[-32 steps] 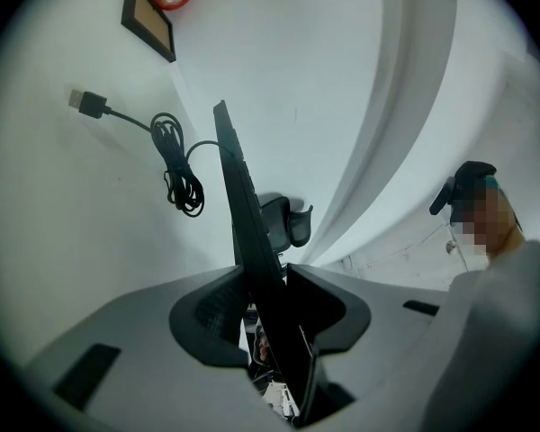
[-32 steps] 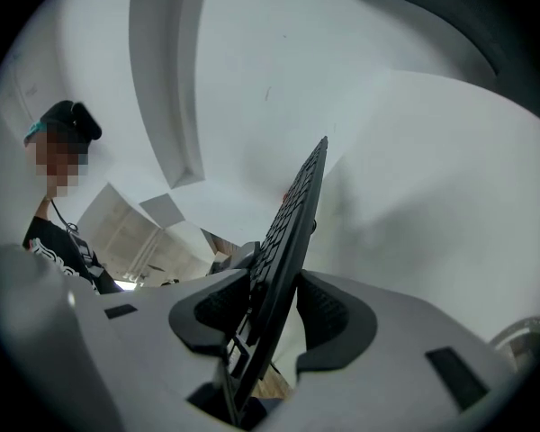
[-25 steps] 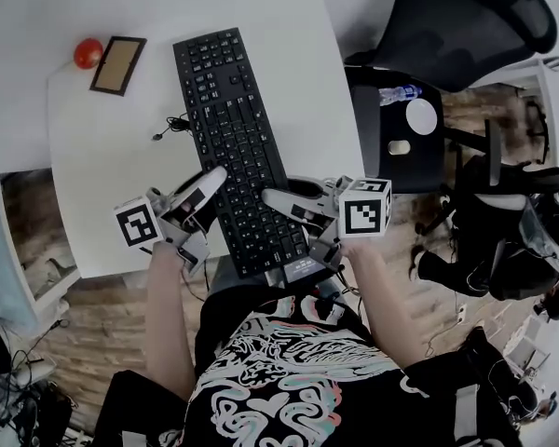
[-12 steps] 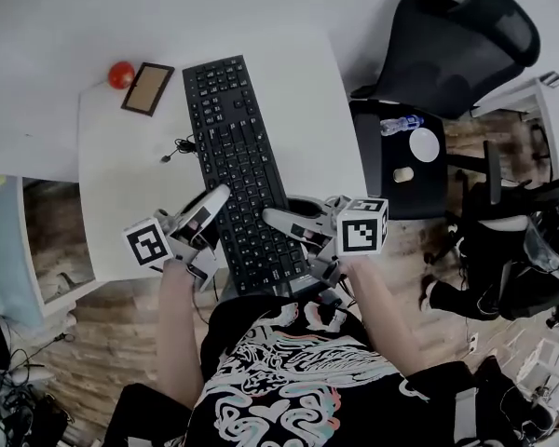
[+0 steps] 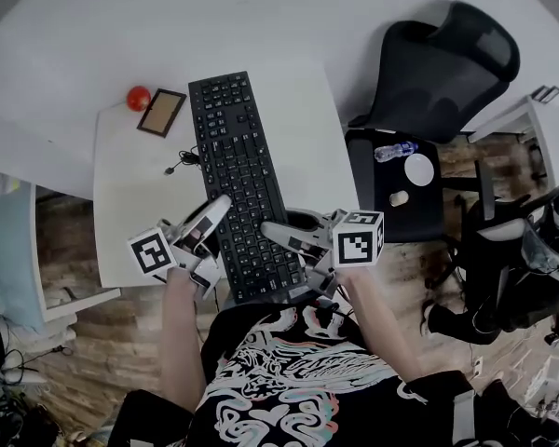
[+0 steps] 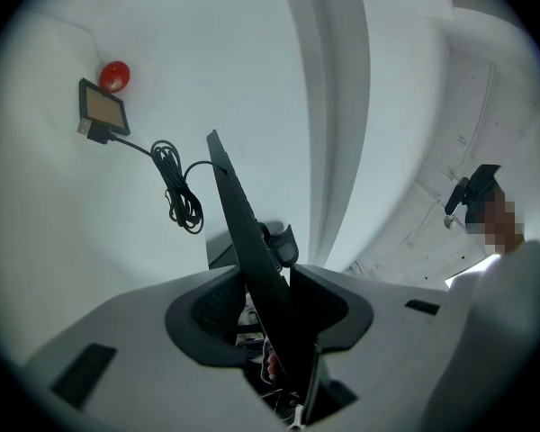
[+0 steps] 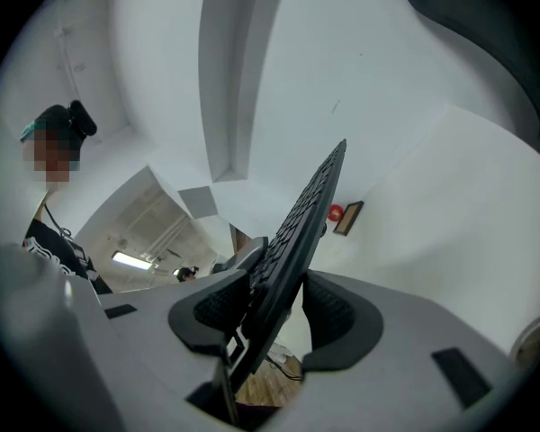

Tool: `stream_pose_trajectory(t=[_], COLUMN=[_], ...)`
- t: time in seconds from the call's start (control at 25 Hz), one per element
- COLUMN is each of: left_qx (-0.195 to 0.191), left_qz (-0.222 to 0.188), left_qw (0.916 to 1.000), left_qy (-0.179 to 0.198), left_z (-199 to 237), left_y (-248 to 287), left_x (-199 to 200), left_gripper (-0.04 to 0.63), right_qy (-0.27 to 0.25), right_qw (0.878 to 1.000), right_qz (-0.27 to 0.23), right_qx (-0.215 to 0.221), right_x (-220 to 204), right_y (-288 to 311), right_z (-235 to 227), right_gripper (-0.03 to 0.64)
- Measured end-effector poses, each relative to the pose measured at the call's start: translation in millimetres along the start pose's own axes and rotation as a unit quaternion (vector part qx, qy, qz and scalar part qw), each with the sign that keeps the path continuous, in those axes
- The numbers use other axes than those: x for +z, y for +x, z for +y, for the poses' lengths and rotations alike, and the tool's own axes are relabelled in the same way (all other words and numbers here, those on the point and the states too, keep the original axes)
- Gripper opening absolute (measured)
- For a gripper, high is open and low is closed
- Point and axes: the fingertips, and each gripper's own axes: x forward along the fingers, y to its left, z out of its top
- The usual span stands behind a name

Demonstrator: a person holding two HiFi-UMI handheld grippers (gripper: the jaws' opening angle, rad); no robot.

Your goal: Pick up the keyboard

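The black keyboard (image 5: 238, 166) lies lengthwise over the white table (image 5: 135, 212), and its near end juts past the front edge. My left gripper (image 5: 216, 223) is shut on the left rim of that near end. My right gripper (image 5: 281, 245) is shut on the right rim opposite. In the left gripper view the keyboard (image 6: 243, 232) runs edge-on between the jaws of the left gripper (image 6: 272, 295). The right gripper view likewise has the keyboard (image 7: 297, 232) clamped in the right gripper (image 7: 274, 300). I cannot tell whether the far end rests on the table.
A red ball (image 5: 138, 98) and a small brown framed pad (image 5: 162, 112) sit at the table's far left, with a coiled black cable (image 5: 182, 159) beside the keyboard. A black office chair (image 5: 438, 63) and a dark stool (image 5: 396, 194) carrying a bottle stand to the right.
The head view has drawn back, so the table and keyboard look smaller and lower. Both grippers keep their hold on the keyboard's near end and have barely moved.
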Motion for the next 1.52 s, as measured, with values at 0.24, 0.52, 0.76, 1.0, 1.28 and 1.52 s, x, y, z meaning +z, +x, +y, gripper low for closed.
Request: stream_pose_trajectory(t=[0.24, 0.52, 0.76, 1.0, 1.28, 1.52], left_qx=[-0.001, -0.004, -0.003, -0.004, -0.005, -0.024], left_qz=[-0.010, -0.014, -0.014, -0.012, -0.015, -0.018], left_qw=[0.9999, 0.9996, 0.9993, 0.9990, 0.9990, 0.9983], left_qy=[0.012, 0.025, 0.035, 0.044, 0.042, 0.051], left_z=[-9.9, -21.8, -24.6, -25.7, -28.5, -33.9], left_y=[1.8, 3.5, 4.7, 4.8, 5.4, 7.1], left_x=[4.1, 7.0, 7.1, 8.5, 8.8, 11.2], left_gripper=[0.150, 0.150, 0.150, 0.150, 0.150, 0.150], right_qy=[-0.009, -0.011, -0.013, -0.019, -0.024, -0.017], right_qw=[1.000, 1.000, 1.000, 1.000, 1.000, 0.999], right_qz=[0.001, -0.006, -0.003, -0.003, -0.008, -0.023], right_qx=[-0.003, -0.001, 0.004, 0.004, 0.009, 0.017], right_x=[3.8, 6.9, 5.8, 6.8, 8.2, 13.0], right_y=[-1.0, -3.1, -2.4, -2.5, -2.9, -2.3], right_z=[7.5, 15.0, 17.8, 20.0, 22.4, 26.4], right_gripper=[0.186, 0.186, 0.186, 0.186, 0.186, 0.184])
